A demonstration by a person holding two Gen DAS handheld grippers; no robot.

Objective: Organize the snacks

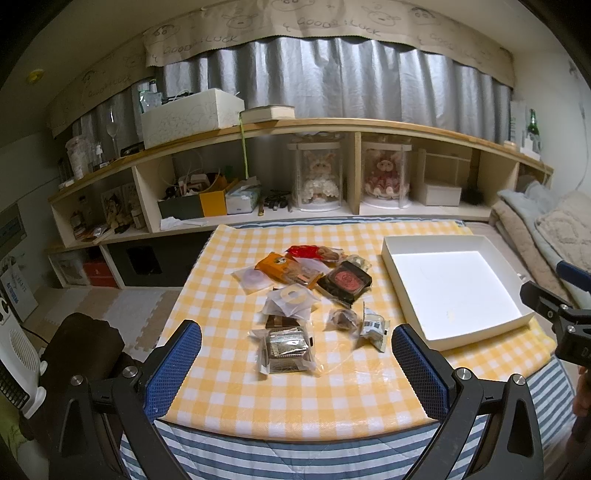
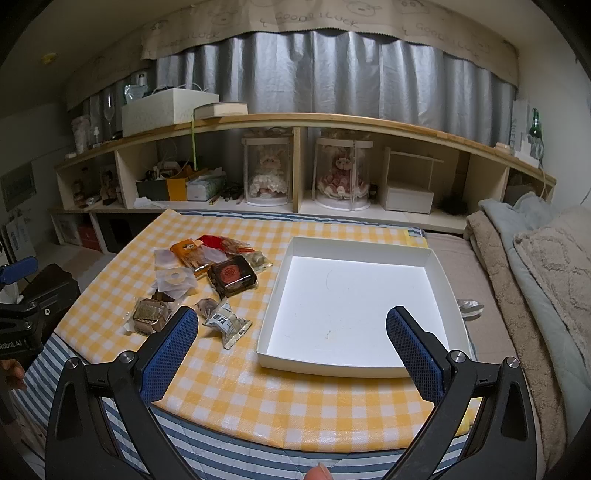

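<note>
**Snacks heaped, box waiting**

Both claws hang released above the near edge of the tabletop [image 1: 221, 387], gripping nothing. The left claw [image 1: 295, 354] faces the snack pile [image 1: 306, 291]; the right claw [image 2: 291, 343] faces the empty white box [image 2: 439, 266] just beside the pile. A sound first pick is probably the near foil-wrapped snack [image 1: 288, 350], taken by its firm sides, not its loose film, and set in a box corner. The curtain valance [image 1: 332, 26] reads "GOOD LUCK"; the barcode packet [image 2: 227, 325] is unreadable.
</note>
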